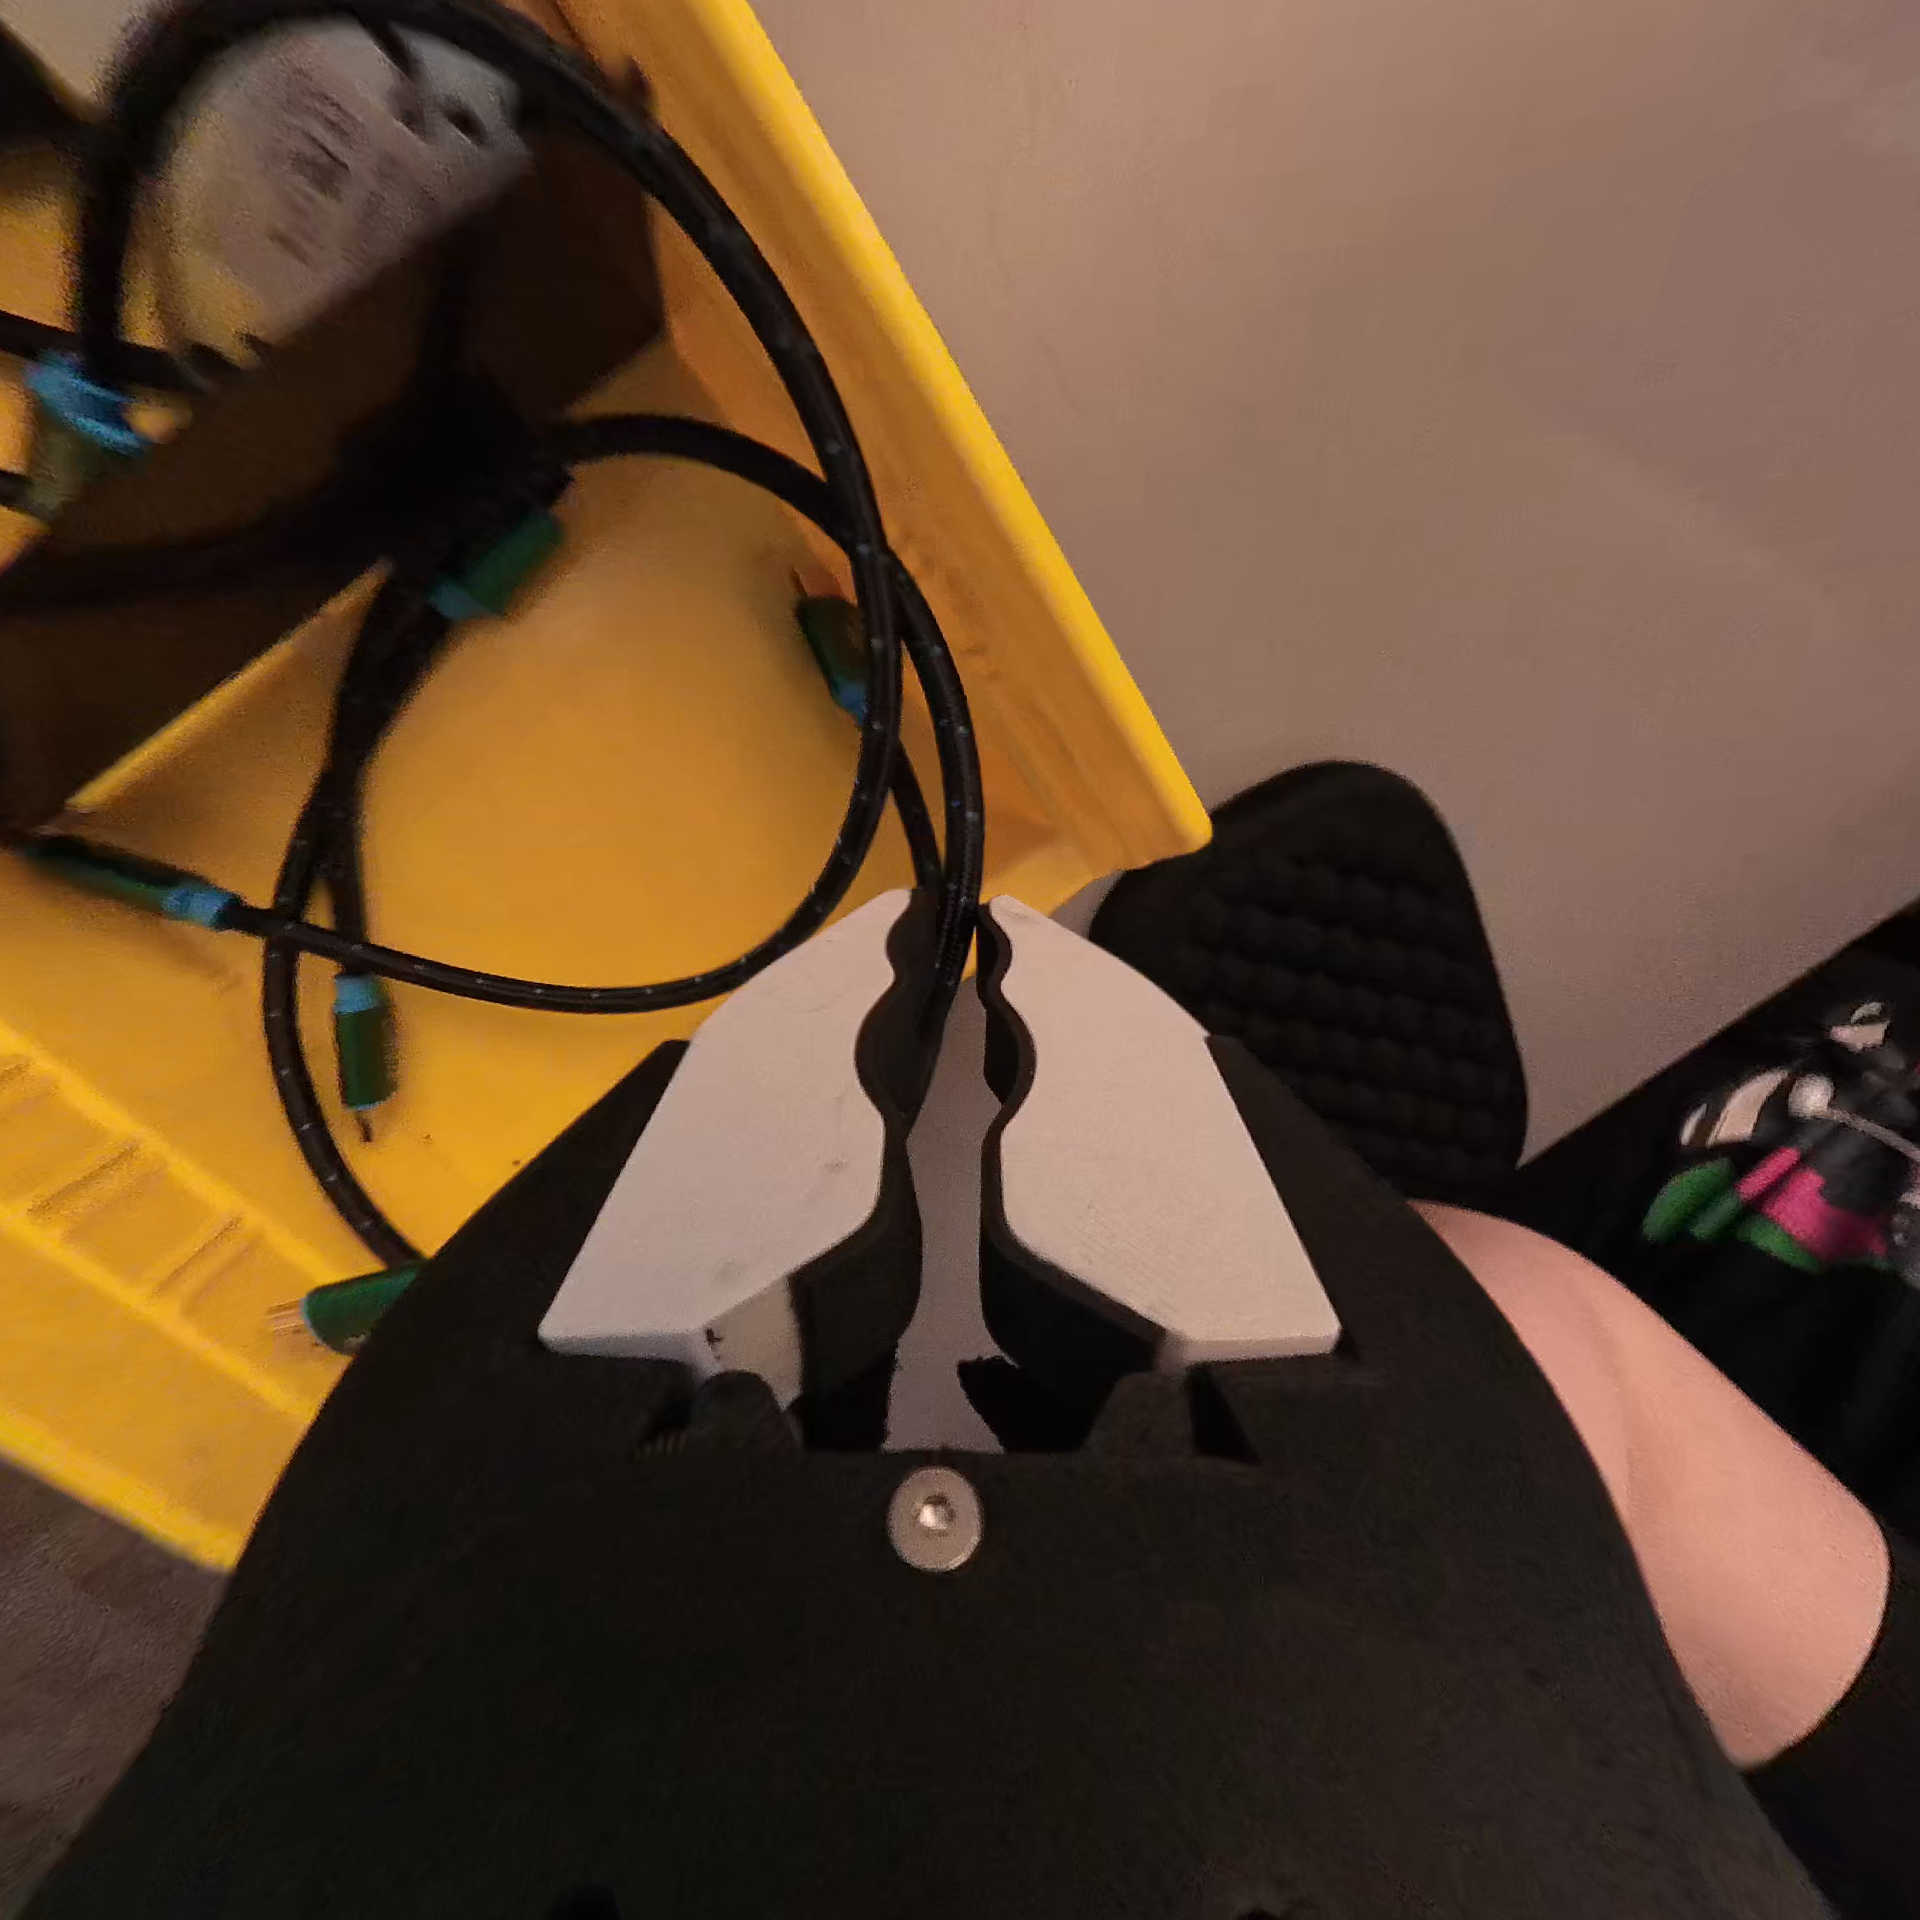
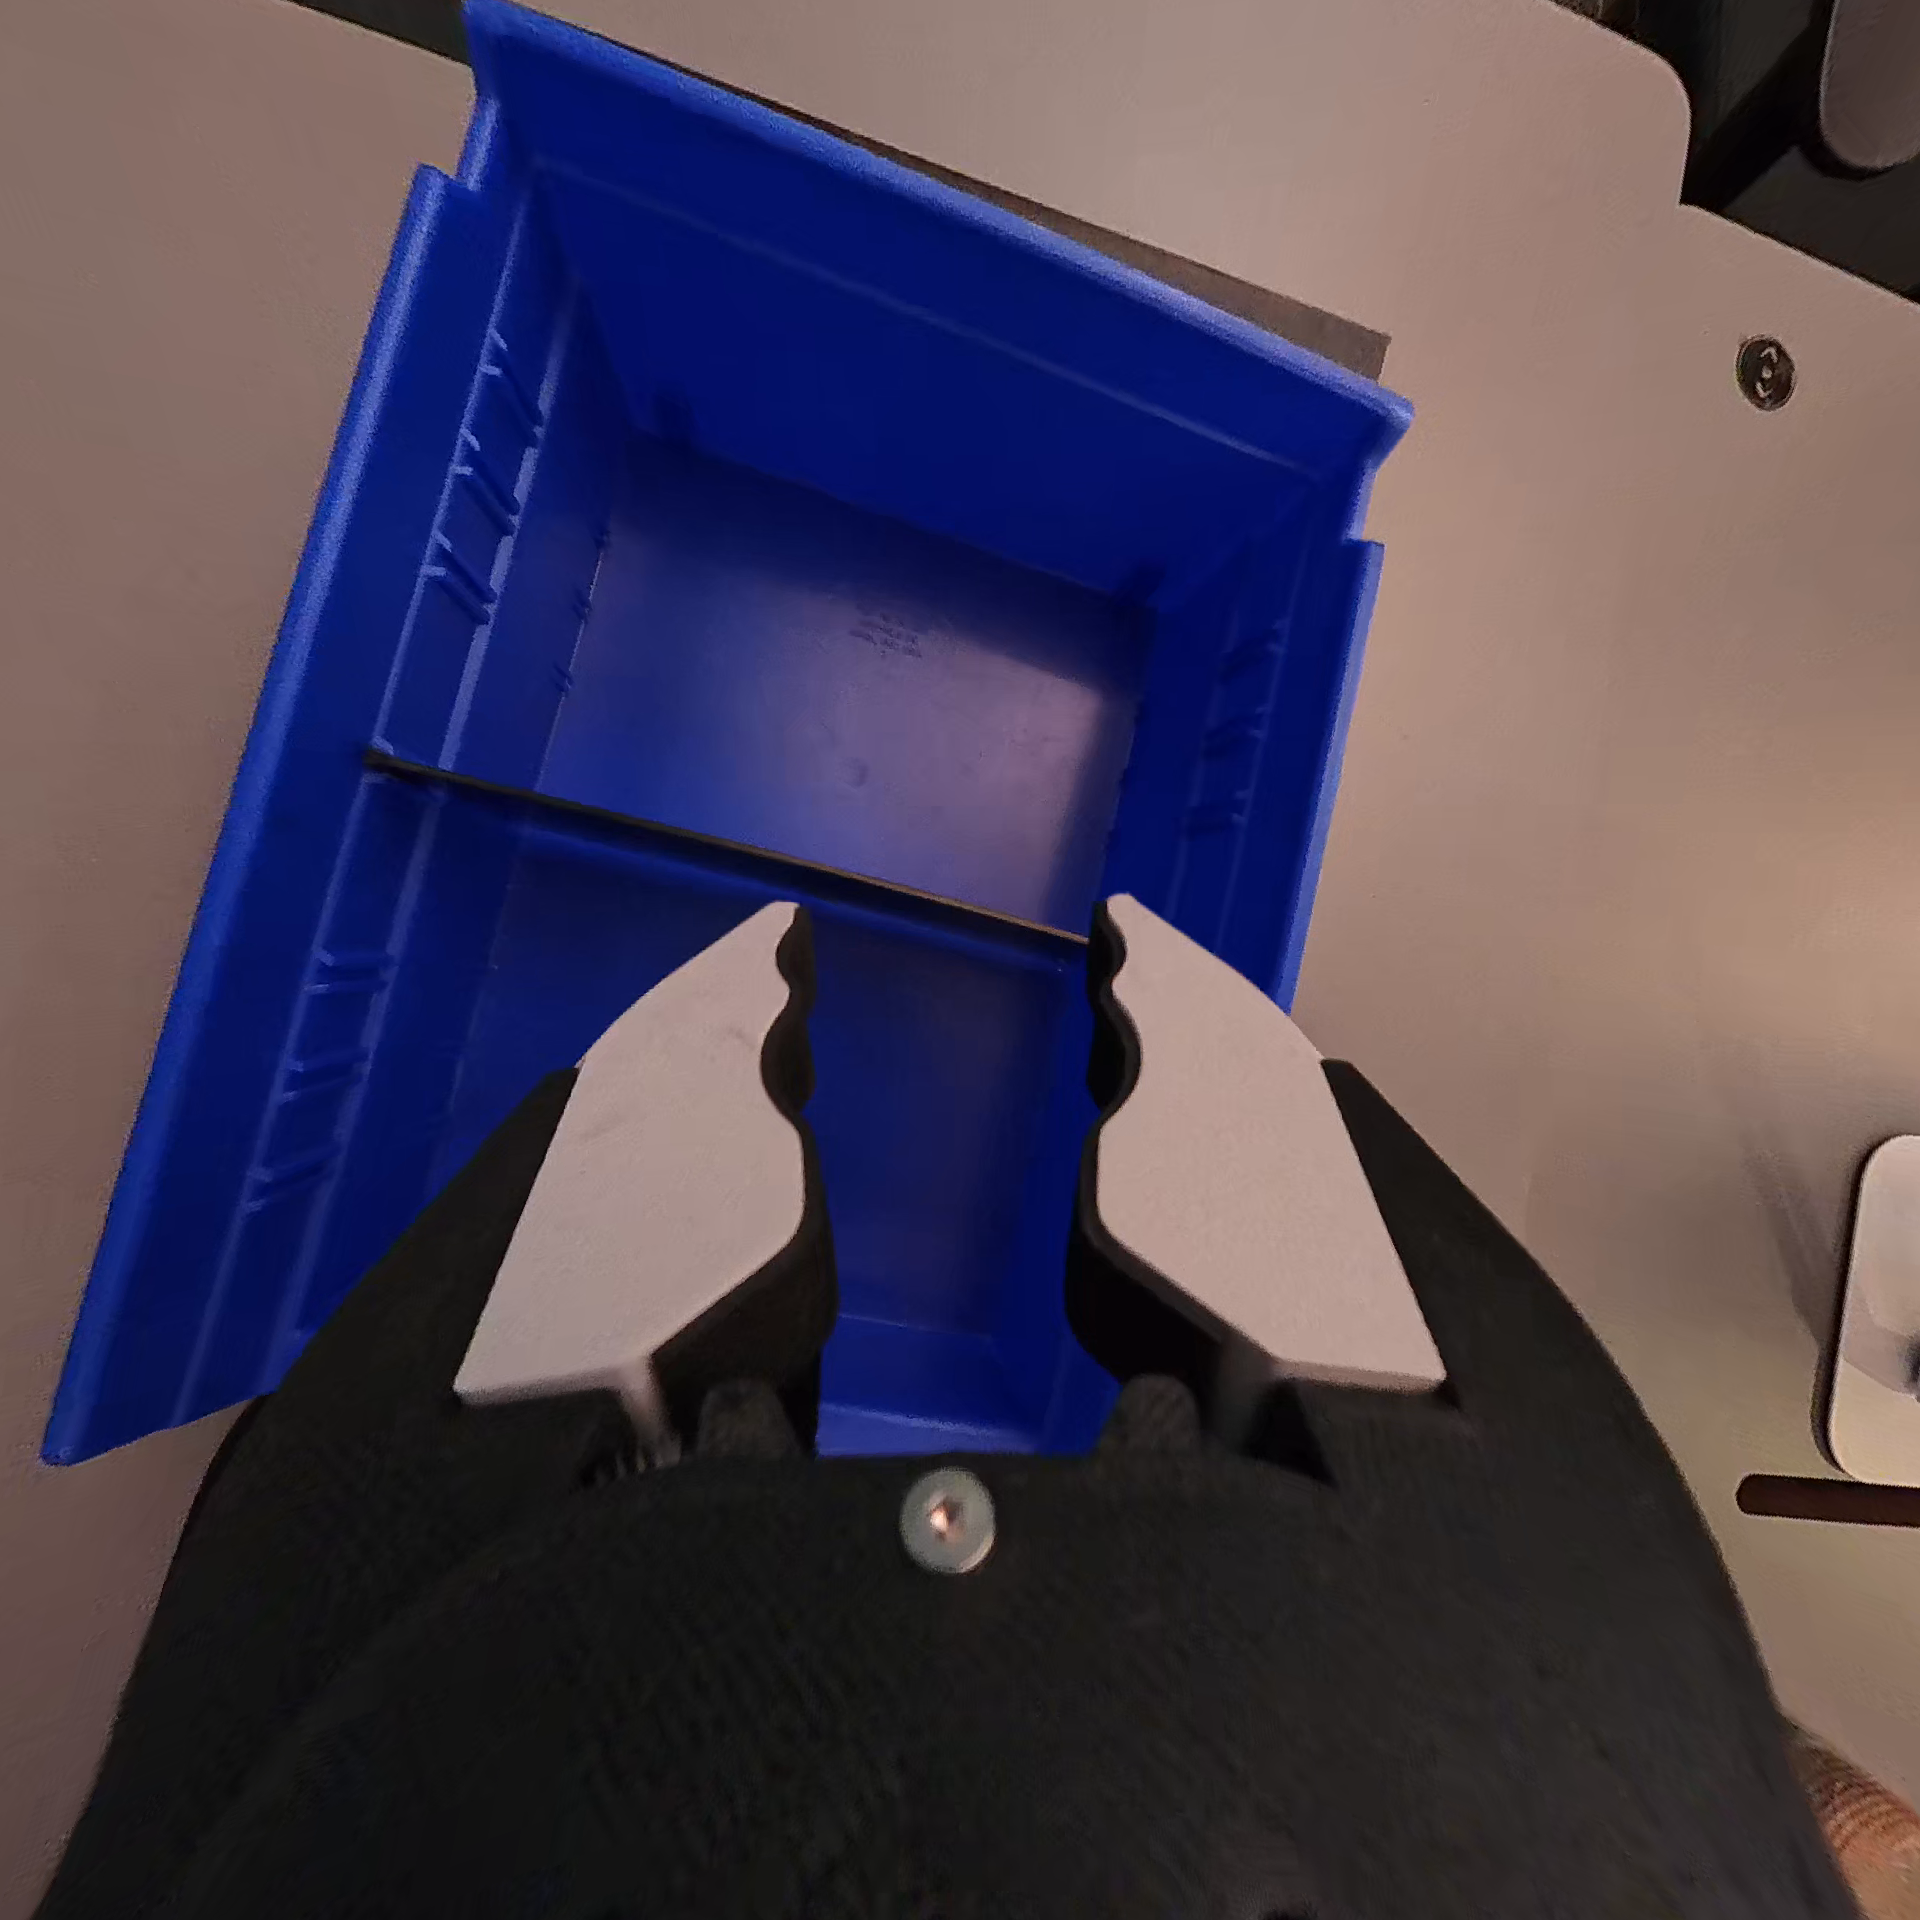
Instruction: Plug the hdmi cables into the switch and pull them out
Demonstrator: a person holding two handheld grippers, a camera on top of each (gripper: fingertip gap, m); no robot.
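In the left wrist view my left gripper (image 1: pixel 951 914) is shut on a black braided HDMI cable (image 1: pixel 951 748), which loops back into a yellow bin (image 1: pixel 1039 665). Several black cables with green and blue plugs (image 1: pixel 499 566) lie in the bin. A blurred grey box, apparently the switch (image 1: pixel 322 177), sits at the bin's far end with cables around it. In the right wrist view my right gripper (image 2: pixel 945 925) is open and empty above a blue bin (image 2: pixel 935 343), over its black divider (image 2: pixel 727 847).
The blue bin has two compartments, both empty. A black padded chair part (image 1: pixel 1340 977) and a person's knee (image 1: pixel 1662 1475) lie right of the yellow bin. A white object (image 2: pixel 1881 1309) sits at the table's right edge. The table (image 2: pixel 1558 727) is pale beige. The switch (image 1: pixel 322 177) sits 15 cm or so from the ends of my left fingers.
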